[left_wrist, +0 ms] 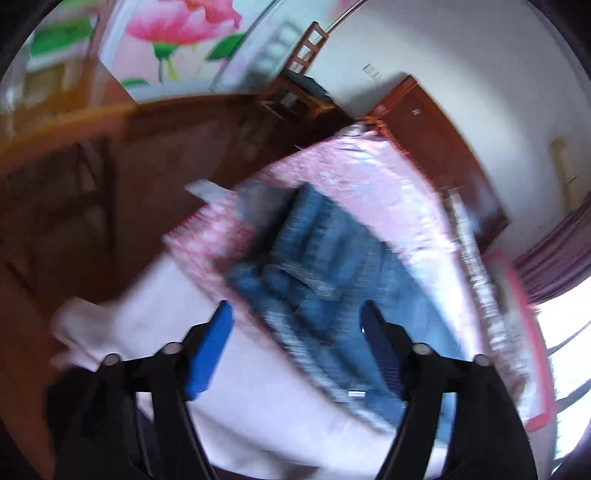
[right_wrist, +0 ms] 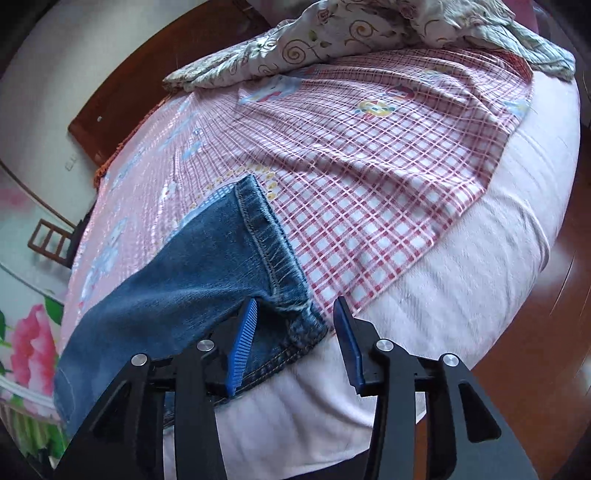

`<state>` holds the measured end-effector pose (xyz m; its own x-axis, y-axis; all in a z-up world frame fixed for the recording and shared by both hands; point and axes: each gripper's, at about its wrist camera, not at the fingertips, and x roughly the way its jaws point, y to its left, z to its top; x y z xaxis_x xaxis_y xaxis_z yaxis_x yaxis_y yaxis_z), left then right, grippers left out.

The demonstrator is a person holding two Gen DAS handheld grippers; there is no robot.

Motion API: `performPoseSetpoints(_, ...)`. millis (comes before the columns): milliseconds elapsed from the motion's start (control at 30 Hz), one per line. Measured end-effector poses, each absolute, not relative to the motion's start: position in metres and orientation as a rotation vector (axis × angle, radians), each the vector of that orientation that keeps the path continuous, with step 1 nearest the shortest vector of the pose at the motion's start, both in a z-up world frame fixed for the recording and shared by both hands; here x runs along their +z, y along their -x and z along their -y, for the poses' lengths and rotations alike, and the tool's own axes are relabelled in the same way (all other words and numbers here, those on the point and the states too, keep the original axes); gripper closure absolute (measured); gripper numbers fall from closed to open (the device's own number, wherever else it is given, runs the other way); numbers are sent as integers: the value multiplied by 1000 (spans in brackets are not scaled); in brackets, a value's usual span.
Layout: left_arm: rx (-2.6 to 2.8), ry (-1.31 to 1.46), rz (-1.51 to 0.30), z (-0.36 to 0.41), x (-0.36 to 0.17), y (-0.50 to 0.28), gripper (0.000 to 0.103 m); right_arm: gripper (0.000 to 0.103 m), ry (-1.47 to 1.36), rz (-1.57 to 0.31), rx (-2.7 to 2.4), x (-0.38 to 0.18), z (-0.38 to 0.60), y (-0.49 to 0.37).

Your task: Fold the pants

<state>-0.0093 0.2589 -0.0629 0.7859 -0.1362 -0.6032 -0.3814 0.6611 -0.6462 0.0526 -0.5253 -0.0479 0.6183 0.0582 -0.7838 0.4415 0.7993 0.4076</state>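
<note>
No writing or label can be read in either view; the left wrist view is smeared by motion.

The jeans [right_wrist: 184, 280] lie on the bed [right_wrist: 461, 288], across a red-and-white checked sheet [right_wrist: 369, 184] printed with small cartoon figures. In the right wrist view a leg hem points away from the camera, and its near corner sits between the blue pads [right_wrist: 242, 343] of the right gripper [right_wrist: 299, 314]. The jaws stand wide, with the left pad over the denim and the right pad over the pale pink cover just beside the hem. Whether the pads touch the cloth cannot be told.

In the left wrist view the left gripper [left_wrist: 297, 314] hangs above the bed, jaws wide and holding nothing. The jeans [left_wrist: 332, 280] lie ahead of it as a bunched, partly folded heap on the checked sheet, running toward the right pad.

A crumpled floral quilt [right_wrist: 332, 40] lies at the far end of the bed. Beyond it stand a dark wooden headboard [left_wrist: 436, 140], a wooden chair [left_wrist: 303, 81], a white wall and a panel painted with pink flowers [left_wrist: 177, 29]. The floor is reddish brown.
</note>
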Motion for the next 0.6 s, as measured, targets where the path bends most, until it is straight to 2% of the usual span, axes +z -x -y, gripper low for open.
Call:
performPoseSetpoints(233, 32, 1330, -618, -254, -107, -9, 19, 61, -719, -867, -152, -40, 490, -26)
performPoseSetpoints(600, 119, 1341, -686, -233, -124, -42, 21, 61, -745, -849, -75, -37, 463, -26)
